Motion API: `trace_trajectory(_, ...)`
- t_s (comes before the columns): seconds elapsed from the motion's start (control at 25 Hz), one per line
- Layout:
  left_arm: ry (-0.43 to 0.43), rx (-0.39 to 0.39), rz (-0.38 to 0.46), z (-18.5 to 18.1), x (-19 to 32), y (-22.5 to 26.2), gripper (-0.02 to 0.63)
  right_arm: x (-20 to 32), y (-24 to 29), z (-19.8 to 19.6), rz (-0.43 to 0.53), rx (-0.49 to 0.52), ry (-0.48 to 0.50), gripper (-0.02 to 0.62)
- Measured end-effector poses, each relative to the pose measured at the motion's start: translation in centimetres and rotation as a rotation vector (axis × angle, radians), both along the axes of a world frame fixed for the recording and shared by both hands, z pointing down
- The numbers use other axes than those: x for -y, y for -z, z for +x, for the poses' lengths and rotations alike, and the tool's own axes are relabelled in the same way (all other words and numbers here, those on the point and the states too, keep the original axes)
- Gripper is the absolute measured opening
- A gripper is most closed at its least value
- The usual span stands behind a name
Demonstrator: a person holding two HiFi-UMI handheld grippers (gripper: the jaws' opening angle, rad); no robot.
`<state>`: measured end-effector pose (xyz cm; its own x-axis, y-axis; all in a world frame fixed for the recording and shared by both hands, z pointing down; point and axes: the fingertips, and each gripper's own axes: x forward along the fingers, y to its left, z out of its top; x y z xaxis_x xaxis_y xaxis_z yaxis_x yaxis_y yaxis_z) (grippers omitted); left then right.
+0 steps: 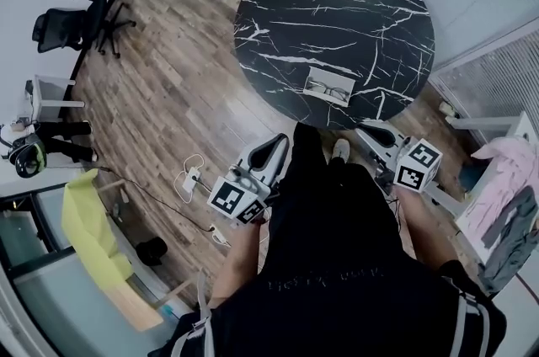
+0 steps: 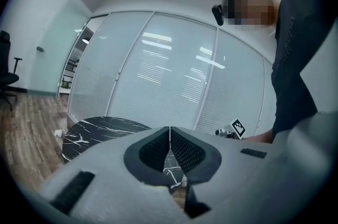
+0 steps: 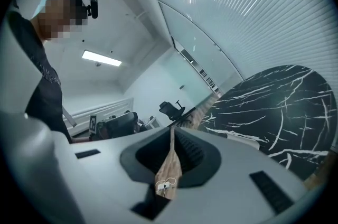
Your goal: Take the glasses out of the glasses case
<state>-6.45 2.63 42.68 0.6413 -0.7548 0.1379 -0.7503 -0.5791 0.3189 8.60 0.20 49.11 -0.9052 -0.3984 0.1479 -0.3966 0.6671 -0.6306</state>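
Glasses (image 1: 333, 93) are kept well apart from both grippers. Nearest the person, the left gripper (image 1: 276, 143) and the right gripper (image 1: 367, 130) are held over the wooden floor (image 1: 168, 94), jaws pressed together on nothing. Farther out, the glasses are seen lying in the open glasses case (image 1: 318, 81), near the marble table's (image 1: 337, 2) closest edge.

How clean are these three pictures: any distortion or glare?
Head view: heavy fisheye bending, table sharp, pale glare on the floor. Left gripper view: black rounded corners, lamp reflections on the glass wall. Right gripper view: same dark corners, bright streaks on the blinds.
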Motion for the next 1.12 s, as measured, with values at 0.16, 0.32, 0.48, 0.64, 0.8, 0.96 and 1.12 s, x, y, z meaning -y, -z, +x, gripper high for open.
trace_trajectory(0.16, -0.038, 0.015, 0.001, 0.8, 1.7, -0.7, 0.020, 0.8, -0.4, -0.7, 0.039, -0.064, 0.028, 0.040)
trace_trajectory(0.32, -0.074, 0.011, -0.023, 1.3, 3.5, -1.2, 0.020, 1.8, -0.4, -1.6, 0.043, -0.100, 0.046, 0.040)
trace_trajectory(0.48, -0.085, -0.026, -0.040, 0.8, 5.6, -0.9, 0.020, 3.1, -0.4, -2.4, 0.023, -0.122, 0.048, 0.040)
trace_trajectory(0.64, -0.125, -0.040, -0.046, 0.2, 8.6, -1.0, 0.020, 4.9, -1.4, -3.3, -0.008, -0.146, 0.034, 0.040)
trace_trajectory(0.8, -0.160, -0.044, -0.049, -0.9, 11.0, -1.4, 0.020, 6.2, -2.6, -4.0, -0.036, -0.176, 0.016, 0.040)
trace_trajectory(0.96, -0.174, -0.023, -0.047, -2.2, 13.2, -2.0, 0.020, 7.5, -3.8, -4.3, -0.047, -0.221, -0.019, 0.040)
trace_trajectory(1.12, -0.253, 0.014, -0.066, -2.9, 13.8, -4.3, 0.020, 8.3, -5.1, -5.6, -0.042, -0.272, -0.024, 0.040)
